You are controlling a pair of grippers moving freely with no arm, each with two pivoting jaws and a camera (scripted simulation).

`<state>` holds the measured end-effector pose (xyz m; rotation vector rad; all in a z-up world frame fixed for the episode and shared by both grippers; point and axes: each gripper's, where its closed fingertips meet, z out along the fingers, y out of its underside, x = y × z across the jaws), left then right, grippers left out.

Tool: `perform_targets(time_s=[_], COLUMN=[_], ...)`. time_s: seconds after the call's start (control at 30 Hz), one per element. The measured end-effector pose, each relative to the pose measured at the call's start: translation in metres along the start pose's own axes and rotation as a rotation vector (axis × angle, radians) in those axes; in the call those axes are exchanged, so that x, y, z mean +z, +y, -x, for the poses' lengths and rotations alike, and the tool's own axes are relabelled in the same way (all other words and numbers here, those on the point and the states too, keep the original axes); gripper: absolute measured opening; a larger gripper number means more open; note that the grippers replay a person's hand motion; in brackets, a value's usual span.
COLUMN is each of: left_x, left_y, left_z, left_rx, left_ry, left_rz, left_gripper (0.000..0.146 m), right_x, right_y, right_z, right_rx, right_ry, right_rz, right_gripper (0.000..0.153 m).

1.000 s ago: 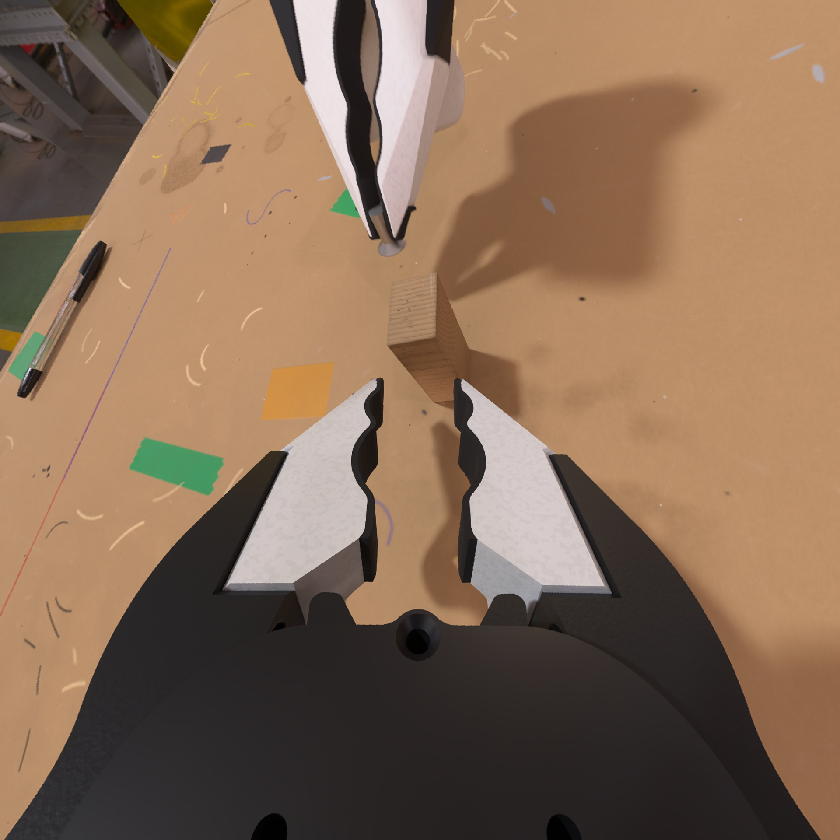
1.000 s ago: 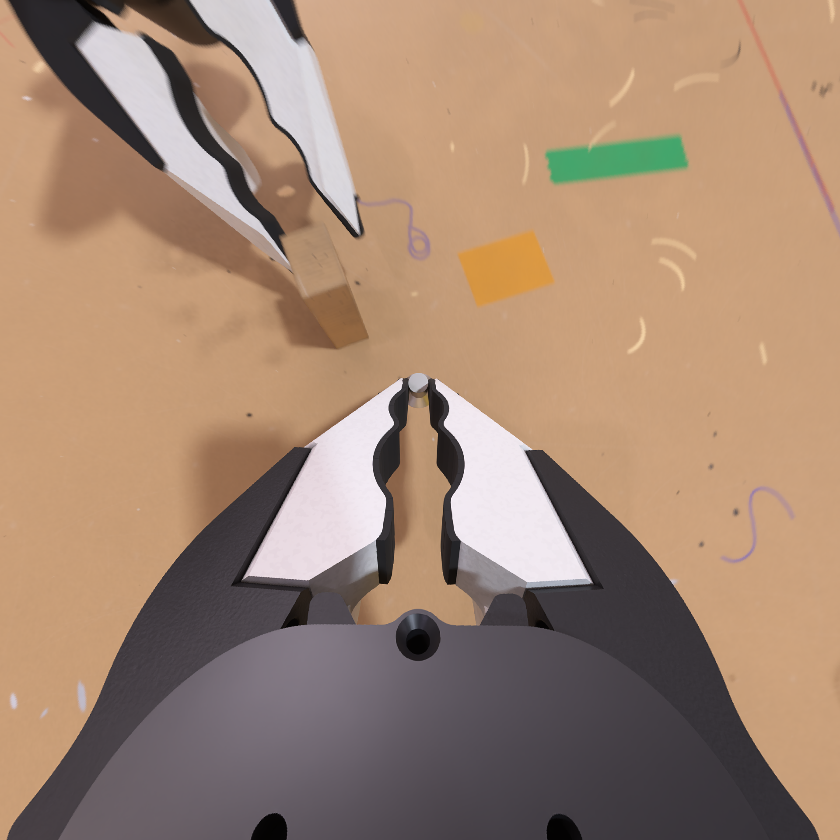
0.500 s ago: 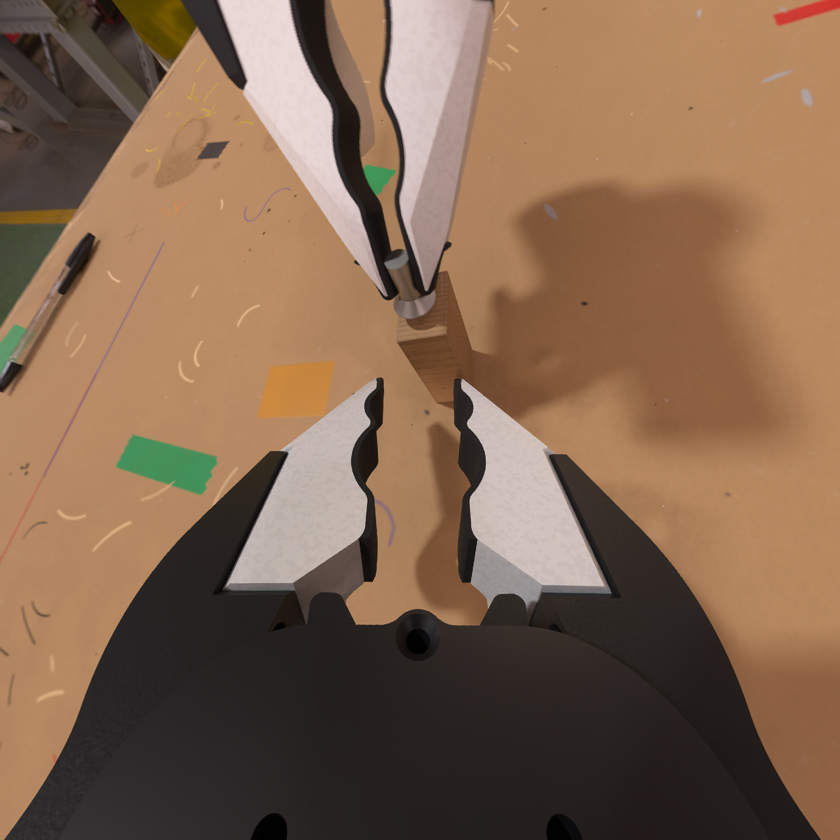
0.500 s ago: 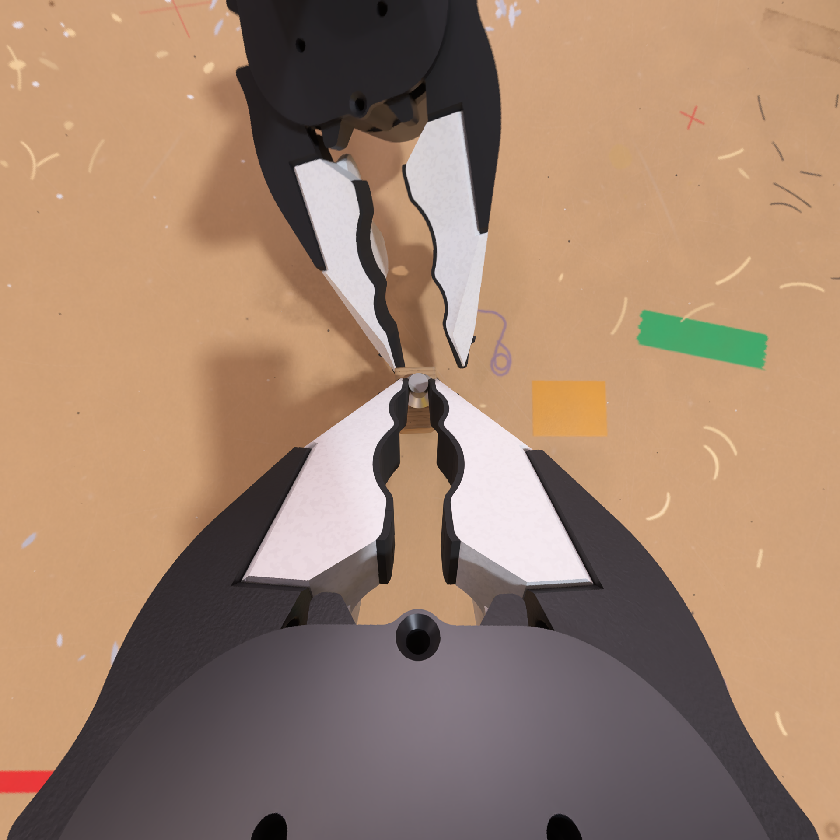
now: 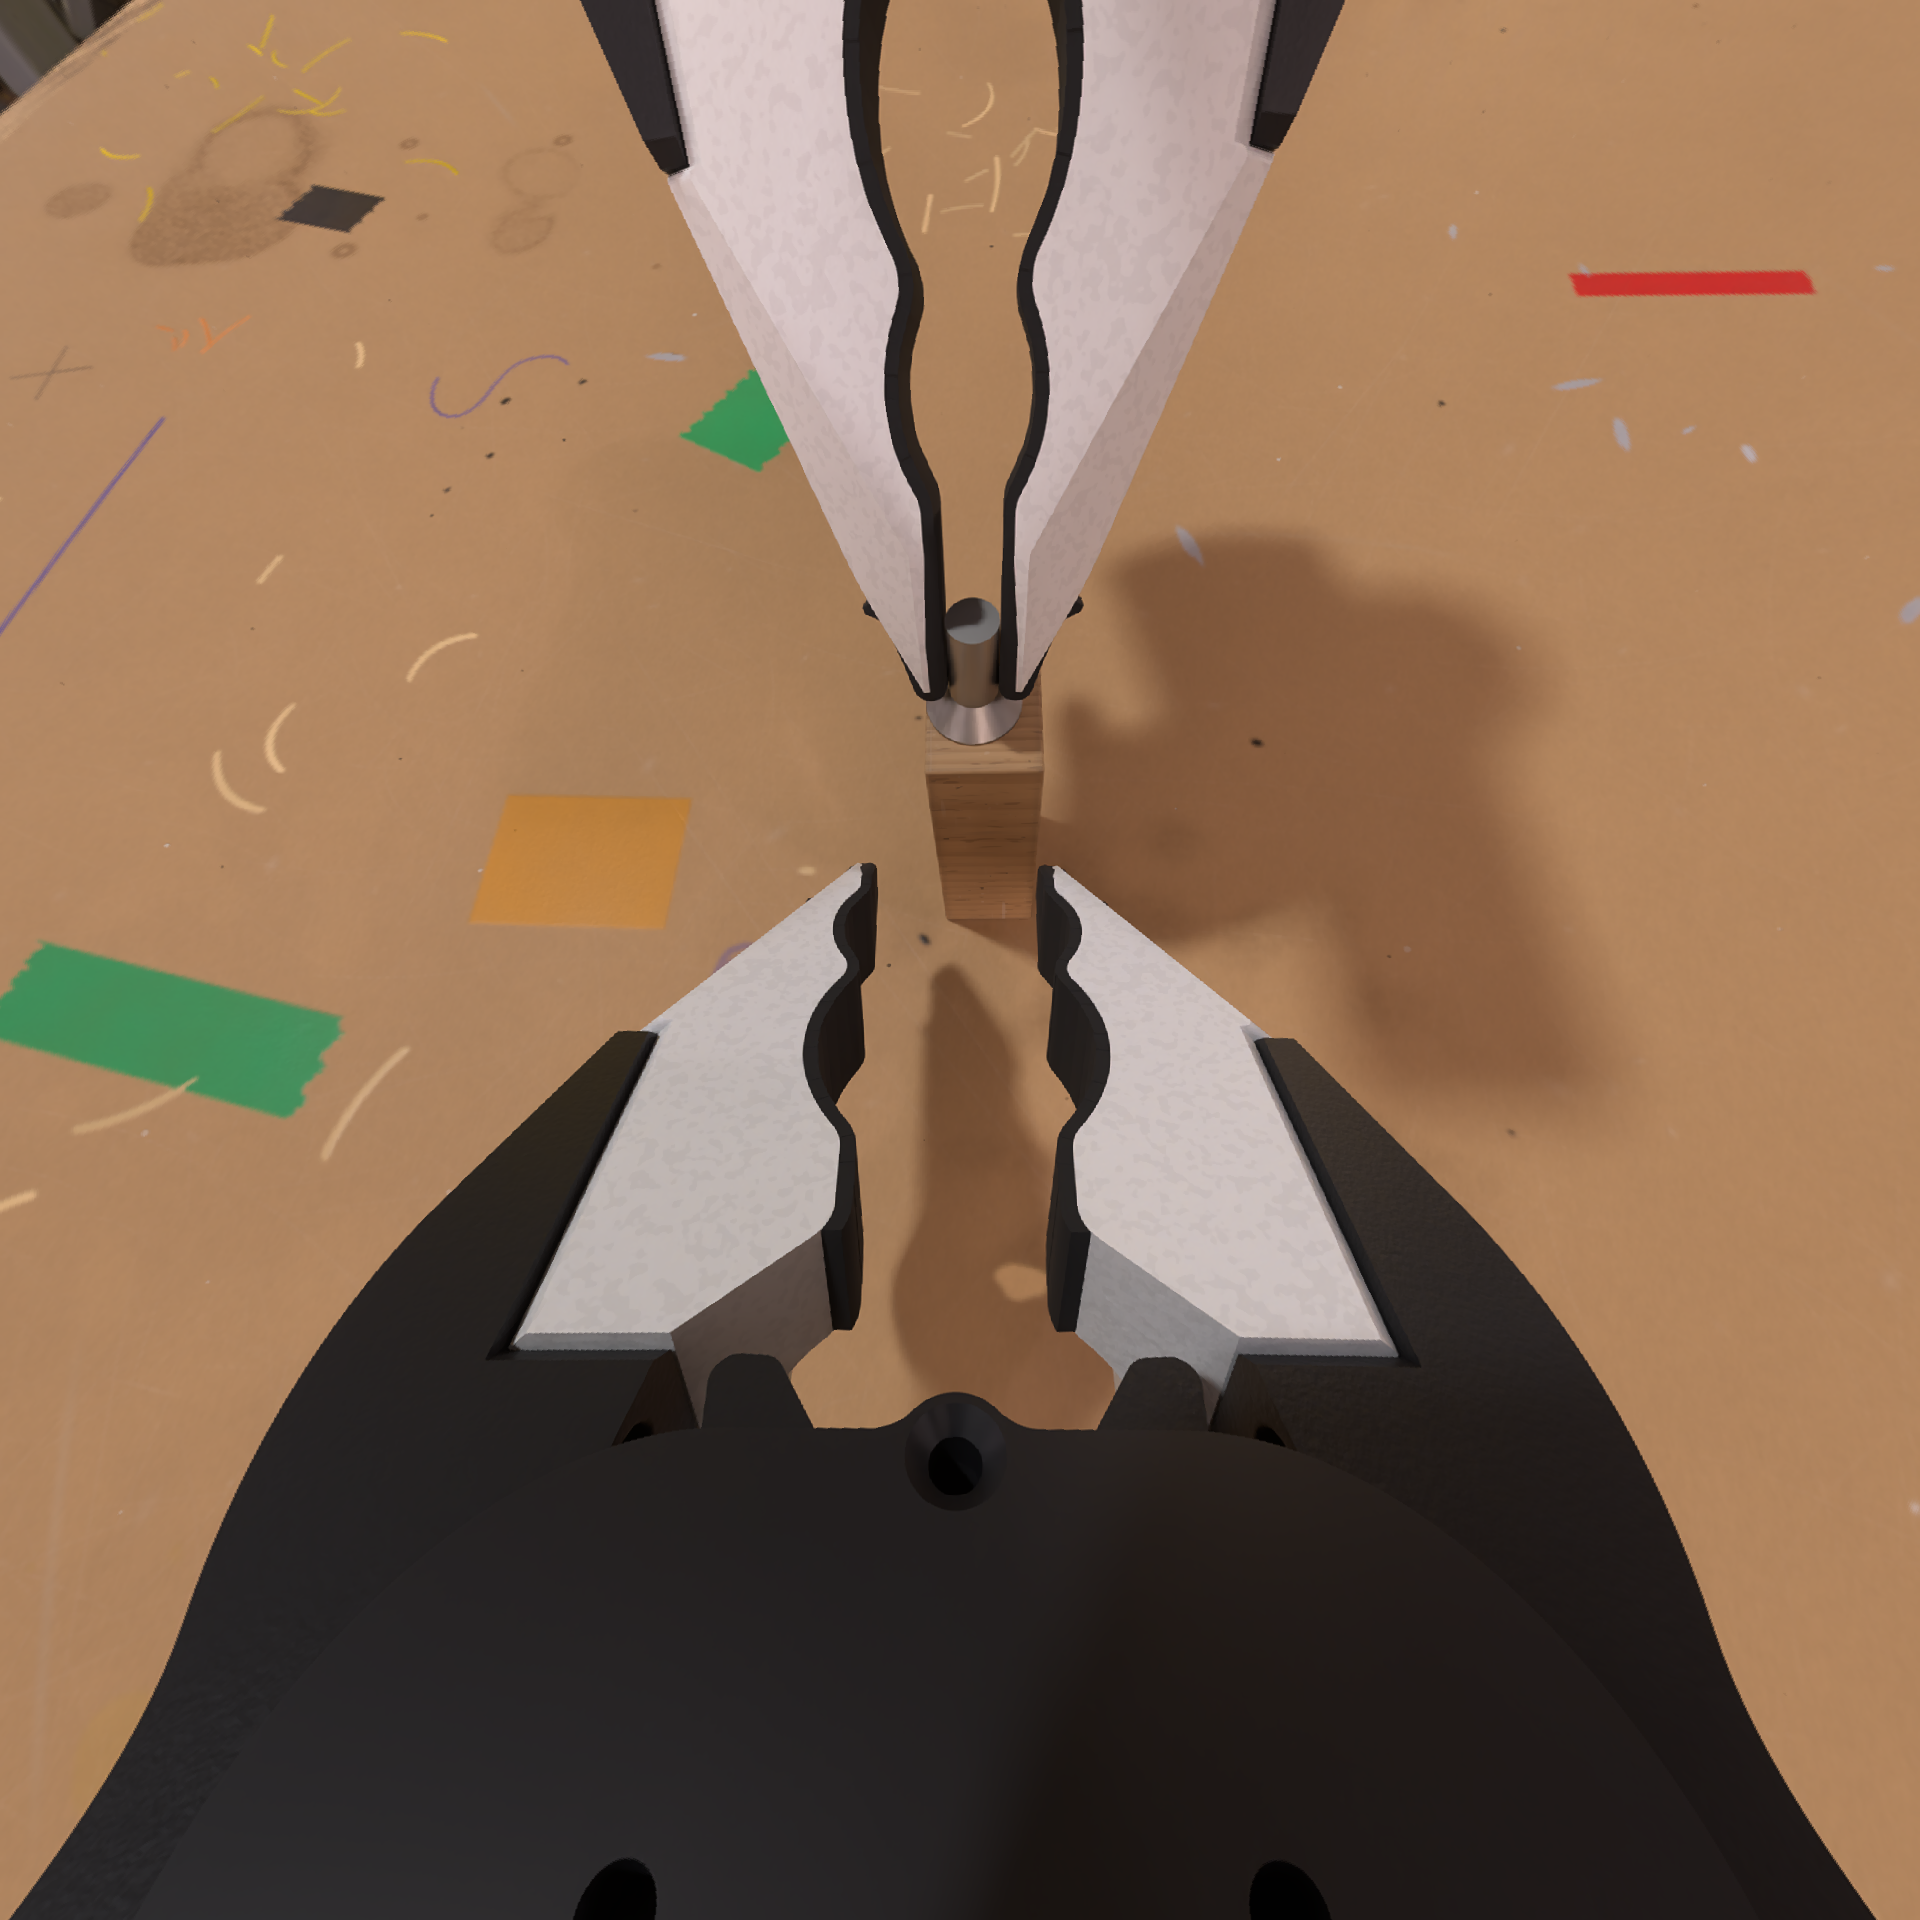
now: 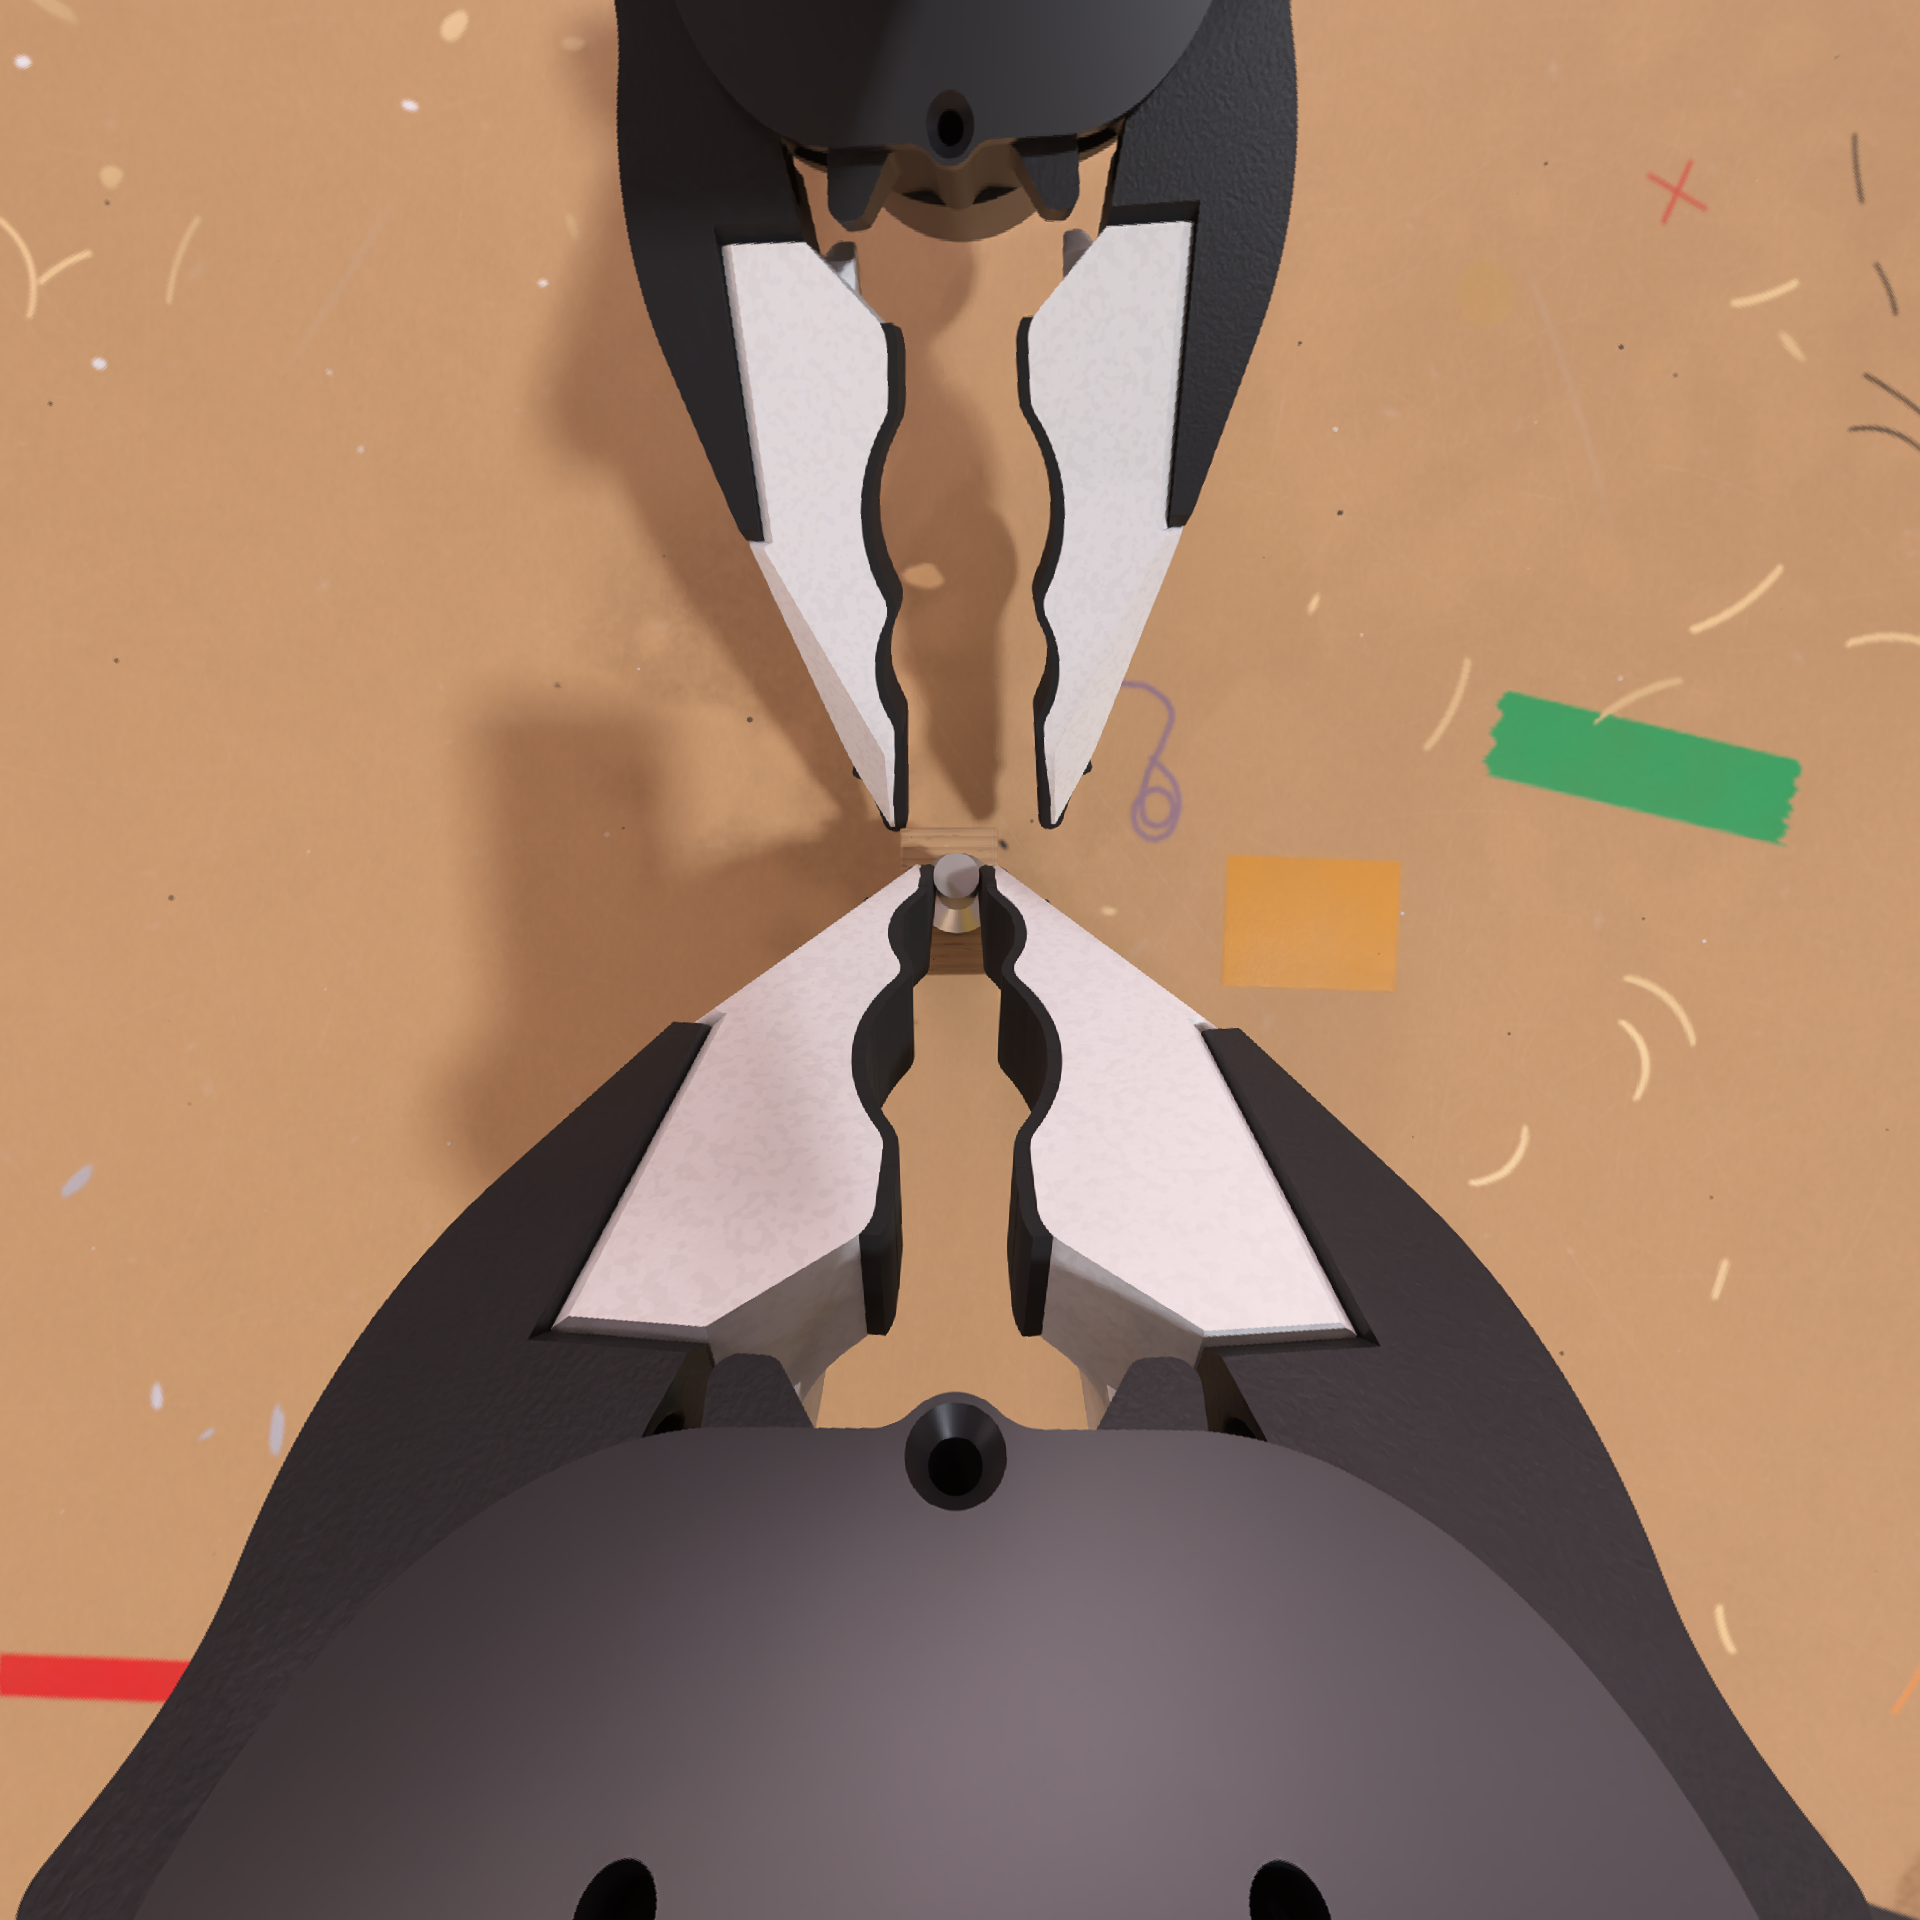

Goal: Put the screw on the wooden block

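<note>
Right gripper pinching screw, holding it upright, head down, just over top of wooden block on table. Left gripper sitting spread, empty, near block. Placing step — next: lowering gently, then letting go.

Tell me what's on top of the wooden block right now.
The screw stands head-down on the wooden block, its shaft clamped by the right gripper. Its head and those fingertips cover most of the block's top, so actual contact cannot be confirmed.
</note>
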<state>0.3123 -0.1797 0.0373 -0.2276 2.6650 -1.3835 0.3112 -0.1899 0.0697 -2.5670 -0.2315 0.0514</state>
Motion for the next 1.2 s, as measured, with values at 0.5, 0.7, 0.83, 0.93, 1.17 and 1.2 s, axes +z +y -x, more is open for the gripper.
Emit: perform_targets(time_s=[0.5, 0.7, 0.83, 0.93, 1.17, 1.2], left_x=[0.0, -0.001, -0.001, -0.001, -0.002, -0.002], left_y=[0.0, 0.0, 0.0, 0.0, -0.002, -0.002], left_z=[-0.001, -0.002, -0.002, -0.001, 0.006, 0.008], left_rx=[-0.012, -0.013, -0.024, -0.038, -0.148, -0.165], left_ry=[0.01, 0.009, 0.013, 0.021, 0.044, 0.045], left_rz=[-0.003, -0.003, -0.002, -0.001, -0.004, -0.002], left_gripper=[0.03, 0.03, 0.03, 0.03, 0.03, 0.03], right_x=[-0.001, -0.004, -0.013, -0.015, -0.011, -0.01], right_y=[0.002, 0.003, 0.002, 0.003, 0.001, 0.001], right_z=[0.002, 0.003, 0.006, 0.012, 0.014, 0.012], right_rx=[-0.004, 0.0, 0.002, -0.048, -0.239, -0.258], right_ry=[-0.039, -0.029, 0.009, 0.109, 0.49, 0.533], right_rz=[0.029, 0.024, -0.049, -0.103, -0.136, -0.129], right_gripper=[0.008, 0.024, 0.038, 0.048, 0.072, 0.075])
